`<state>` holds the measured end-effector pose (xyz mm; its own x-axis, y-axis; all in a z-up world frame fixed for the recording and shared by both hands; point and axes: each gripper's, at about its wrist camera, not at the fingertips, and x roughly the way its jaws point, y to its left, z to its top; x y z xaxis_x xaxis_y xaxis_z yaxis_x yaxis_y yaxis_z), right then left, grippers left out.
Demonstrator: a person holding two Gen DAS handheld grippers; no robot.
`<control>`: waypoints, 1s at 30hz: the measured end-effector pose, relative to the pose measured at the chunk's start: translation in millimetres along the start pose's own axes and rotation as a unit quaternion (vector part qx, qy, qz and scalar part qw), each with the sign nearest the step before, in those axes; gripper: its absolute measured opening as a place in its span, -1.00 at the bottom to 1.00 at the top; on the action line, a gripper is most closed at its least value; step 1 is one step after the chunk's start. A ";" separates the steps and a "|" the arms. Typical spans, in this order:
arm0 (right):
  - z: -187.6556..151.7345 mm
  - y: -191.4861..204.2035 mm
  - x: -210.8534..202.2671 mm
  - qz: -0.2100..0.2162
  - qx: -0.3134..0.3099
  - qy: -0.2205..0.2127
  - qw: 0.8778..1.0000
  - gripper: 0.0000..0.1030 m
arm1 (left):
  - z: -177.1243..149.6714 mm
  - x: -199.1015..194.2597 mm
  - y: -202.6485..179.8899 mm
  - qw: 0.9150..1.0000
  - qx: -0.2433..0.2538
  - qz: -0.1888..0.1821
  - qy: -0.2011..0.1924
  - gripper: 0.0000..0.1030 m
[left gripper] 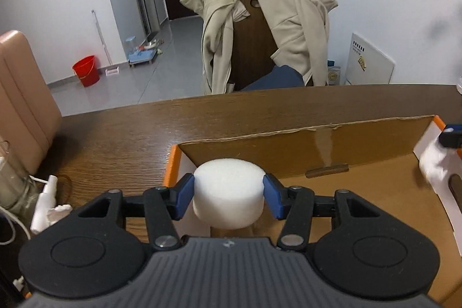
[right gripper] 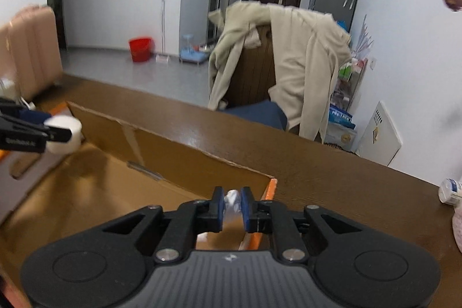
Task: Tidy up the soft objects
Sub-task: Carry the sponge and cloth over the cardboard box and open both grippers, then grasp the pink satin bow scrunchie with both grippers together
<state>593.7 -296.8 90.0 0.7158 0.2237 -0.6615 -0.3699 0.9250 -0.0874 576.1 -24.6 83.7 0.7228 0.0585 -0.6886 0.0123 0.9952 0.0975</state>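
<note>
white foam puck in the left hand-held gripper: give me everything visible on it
The white foam puck is a short, round cylinder with a flat top and a fine-pored, spongy surface, clean and undamaged. It sits upright, clamped at its sides between the blue pads of the left hand-held gripper, above the near left corner of the open cardboard box. Nothing else touches it.

White, matt, fine-pored cylindrical foam block (left gripper: 228, 192), porous on top and sides. Open brown corrugated cardboard box (left gripper: 317, 146): dull, fibrous inner walls, a ragged torn top edge, smooth orange-printed outer faces at the corners. Dark brown wooden table (left gripper: 121, 132), grained, with a satin sheen along its far edge. Black matt plastic left gripper (left gripper: 228, 192) with smooth blue pads and bright metal pivot pins. Crumpled white soft wad (right gripper: 232, 199), seemingly tissue or cotton. Beige matt cloth jacket (left gripper: 288, 28).
</note>
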 end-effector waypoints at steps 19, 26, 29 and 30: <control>-8.5 19.8 -189.0 0.001 -0.018 -0.125 0.992 0.26 | -22.0 -191.0 25.0 0.980 -0.009 0.033 -0.198 1.00; -74.5 54.5 -321.3 -0.030 -0.028 -0.183 0.982 0.46 | -65.7 -296.8 28.9 0.970 0.028 -0.017 -0.243 1.00; -107.6 76.5 -364.1 -0.042 -0.028 -0.201 0.978 0.66 | -100.4 -334.1 34.5 0.964 0.025 -0.041 -0.263 1.00; -119.7 85.3 -377.4 -0.044 -0.024 -0.205 0.978 0.68 | -114.5 -344.6 38.6 0.963 0.019 -0.044 -0.266 1.00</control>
<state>221.1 -339.1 243.0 0.9198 0.2563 -0.2970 -0.3156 0.9331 -0.1723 248.4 2.7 242.4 0.9692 -0.0847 -0.2314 0.1078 0.9902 0.0891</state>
